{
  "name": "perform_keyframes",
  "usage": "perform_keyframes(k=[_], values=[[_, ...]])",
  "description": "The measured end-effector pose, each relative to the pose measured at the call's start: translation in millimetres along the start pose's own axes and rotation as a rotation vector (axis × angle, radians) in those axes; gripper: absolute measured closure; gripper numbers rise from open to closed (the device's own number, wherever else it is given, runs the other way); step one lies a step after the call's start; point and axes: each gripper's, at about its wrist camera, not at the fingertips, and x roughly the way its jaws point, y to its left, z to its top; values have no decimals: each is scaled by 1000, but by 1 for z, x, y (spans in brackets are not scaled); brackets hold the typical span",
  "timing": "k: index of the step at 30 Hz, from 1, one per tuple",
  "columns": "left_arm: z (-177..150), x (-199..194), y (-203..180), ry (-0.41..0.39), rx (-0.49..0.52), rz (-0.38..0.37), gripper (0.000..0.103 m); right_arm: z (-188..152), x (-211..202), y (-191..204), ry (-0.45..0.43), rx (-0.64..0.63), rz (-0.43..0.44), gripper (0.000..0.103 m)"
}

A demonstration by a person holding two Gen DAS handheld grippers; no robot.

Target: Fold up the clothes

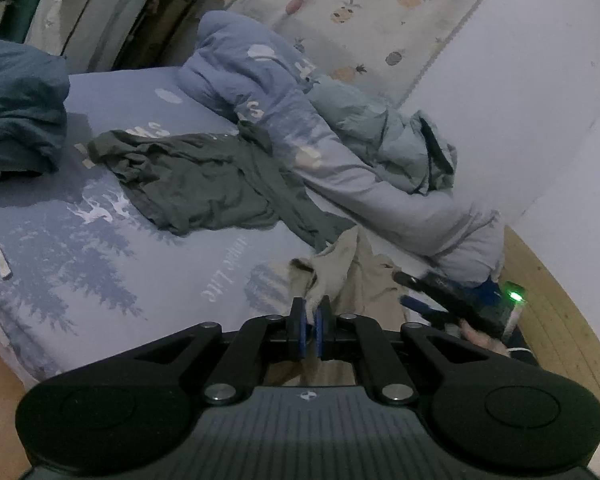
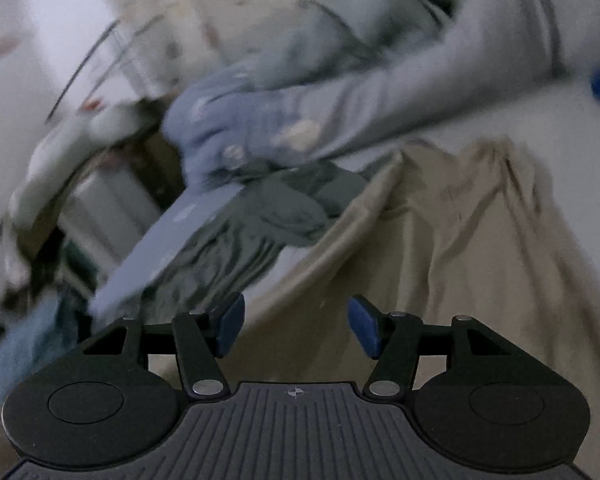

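Note:
A beige garment [image 1: 352, 276] hangs at the near edge of the bed, and my left gripper [image 1: 311, 316] is shut on a fold of it. The same beige garment [image 2: 460, 248] fills the right wrist view, which is blurred. My right gripper [image 2: 296, 320] is open just in front of the cloth and holds nothing. It also shows in the left wrist view [image 1: 416, 296], to the right of the beige garment. A crumpled dark grey-green garment [image 1: 204, 184] lies on the bed beyond, and shows in the right wrist view [image 2: 268, 216] too.
The bed has a blue printed sheet [image 1: 100, 264]. A blue quilt [image 1: 340, 140] is bunched along the far side by the wall. A dark blue folded pile [image 1: 16, 112] sits at the left. Wooden floor [image 1: 560, 300] lies to the right.

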Motion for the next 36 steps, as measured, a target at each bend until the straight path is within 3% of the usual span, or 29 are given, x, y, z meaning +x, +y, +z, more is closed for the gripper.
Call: perform_keyframes(k=[5,13,15,18,23,29,31,34,36], values=[[17,3,11,-11,-15,35,96,15,80,-32,22,195,-27,41],[52,13,35,-60,-65,82,96,34,176,-56,72,321,-35,41],[65,16,43,-91,-90,91,96,36,183,-60,80,396,4,41],[86,19,60,-154,-137,116,96,43,184,-68,10,475,100,41],[104,27,96,-221,-302,147,96,54,176,-84,-31,491,52,40],[87,36,114,-181,-362,183,95,71,168,-88,-19,389,-12,40],[82,38,116,-155,-330,190,95,75,172,-85,7,355,-28,40],[68,43,101,-50,-210,155,95,74,172,-82,54,307,-19,40],[53,44,91,52,-189,116,95,71,173,-78,71,291,-12,40]])
